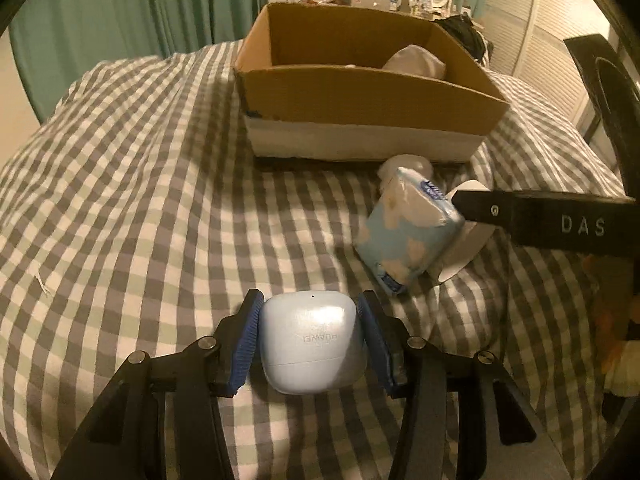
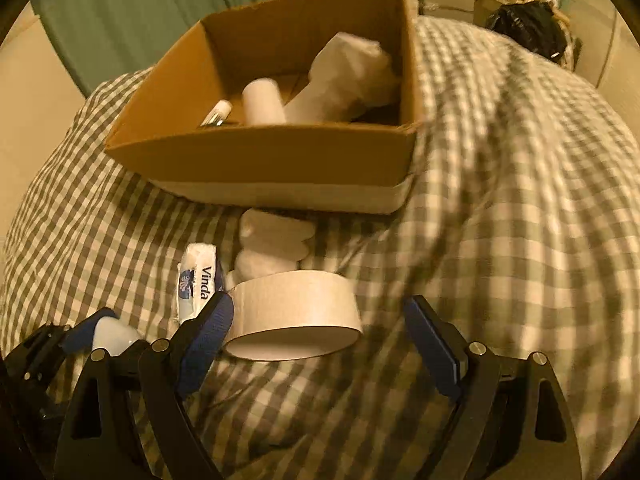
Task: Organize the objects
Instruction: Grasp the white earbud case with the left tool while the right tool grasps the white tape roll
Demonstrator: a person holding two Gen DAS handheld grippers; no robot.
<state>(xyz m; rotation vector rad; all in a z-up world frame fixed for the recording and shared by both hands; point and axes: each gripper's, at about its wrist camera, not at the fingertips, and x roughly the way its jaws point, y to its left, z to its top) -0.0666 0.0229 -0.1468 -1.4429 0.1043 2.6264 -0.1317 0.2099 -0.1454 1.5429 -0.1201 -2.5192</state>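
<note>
On the bed, over the grey-and-white checked cover (image 1: 140, 200), the left gripper (image 1: 311, 340) has its two blue-padded fingers (image 1: 246, 344) pressed against either side of a pale blue earbud case (image 1: 312, 344), which sits low against the cover with its lettering facing up. Ahead of it stands an open cardboard box (image 1: 360, 96) with a white band along its base; from the right side you can see into it, where a white roll (image 2: 262, 102), a small tube-like thing (image 2: 218, 114) and some crumpled white wrapping (image 2: 348, 76) lie. Just in front of the box there is a wad of white tissue (image 2: 276, 242), and beside that a light blue tissue pack (image 1: 408, 224) printed with clouds, tilted on its edge. A roll of pale tape (image 2: 296, 316) lies flat on the cover next to the pack. The right gripper (image 2: 320, 332) is spread wide with nothing clamped; its left finger (image 2: 208, 332) is right up against the tape roll's side, while the other finger stands well apart from it, so the roll sits in the gap nearer one side
</note>
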